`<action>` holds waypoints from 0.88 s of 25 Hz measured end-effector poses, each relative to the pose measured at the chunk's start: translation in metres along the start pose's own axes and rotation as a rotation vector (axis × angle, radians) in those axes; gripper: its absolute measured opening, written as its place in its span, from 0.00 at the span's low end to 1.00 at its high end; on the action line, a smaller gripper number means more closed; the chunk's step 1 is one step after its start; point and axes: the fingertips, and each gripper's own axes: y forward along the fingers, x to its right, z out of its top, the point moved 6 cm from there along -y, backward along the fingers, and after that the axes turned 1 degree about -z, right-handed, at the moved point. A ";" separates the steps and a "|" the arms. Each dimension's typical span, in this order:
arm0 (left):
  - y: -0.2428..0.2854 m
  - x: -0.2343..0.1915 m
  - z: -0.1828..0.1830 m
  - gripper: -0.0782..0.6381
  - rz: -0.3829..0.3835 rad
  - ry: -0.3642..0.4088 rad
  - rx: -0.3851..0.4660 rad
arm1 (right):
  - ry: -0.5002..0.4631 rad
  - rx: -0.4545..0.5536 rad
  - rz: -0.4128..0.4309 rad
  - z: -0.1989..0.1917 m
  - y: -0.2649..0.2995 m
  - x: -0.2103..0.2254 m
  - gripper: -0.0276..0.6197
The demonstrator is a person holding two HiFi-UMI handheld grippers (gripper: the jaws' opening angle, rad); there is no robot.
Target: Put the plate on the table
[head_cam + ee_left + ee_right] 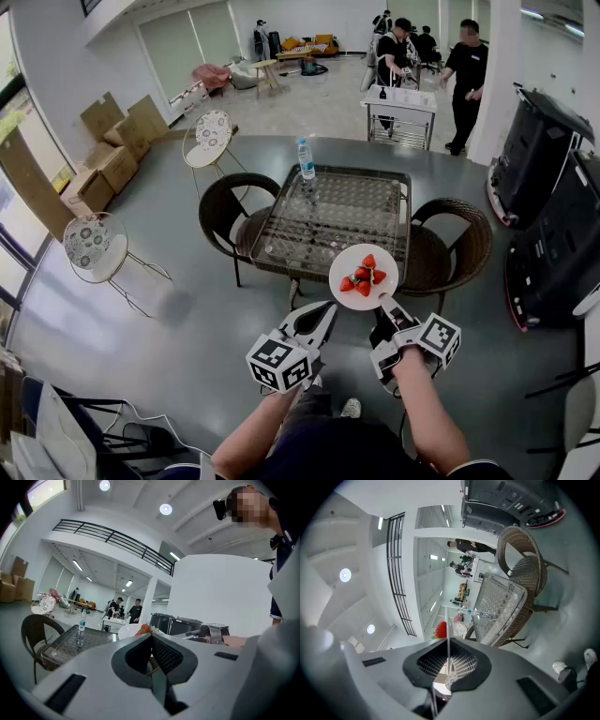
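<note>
On table (328, 225), one bottle (306, 159); right tool (385, 308) clamps one plate (344, 262).

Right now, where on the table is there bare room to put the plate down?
The glass top of the table is almost all bare: the middle and both sides, between the wicker chairs. Only the far left corner is taken, by the water bottle. The plate, in the right tongs, hangs over the near right edge.

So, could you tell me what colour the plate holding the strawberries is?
The plate is plain white, under red strawberries; the head view shows it best.
</note>
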 end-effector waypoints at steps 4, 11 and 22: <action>0.002 0.001 -0.002 0.12 -0.004 -0.008 -0.008 | -0.004 -0.001 -0.014 0.001 -0.001 0.001 0.07; 0.003 0.000 -0.004 0.12 -0.005 -0.015 -0.012 | 0.015 0.000 -0.021 0.002 0.000 0.004 0.07; 0.006 0.003 -0.003 0.12 -0.013 -0.011 -0.014 | 0.022 -0.008 -0.012 0.002 0.000 0.004 0.07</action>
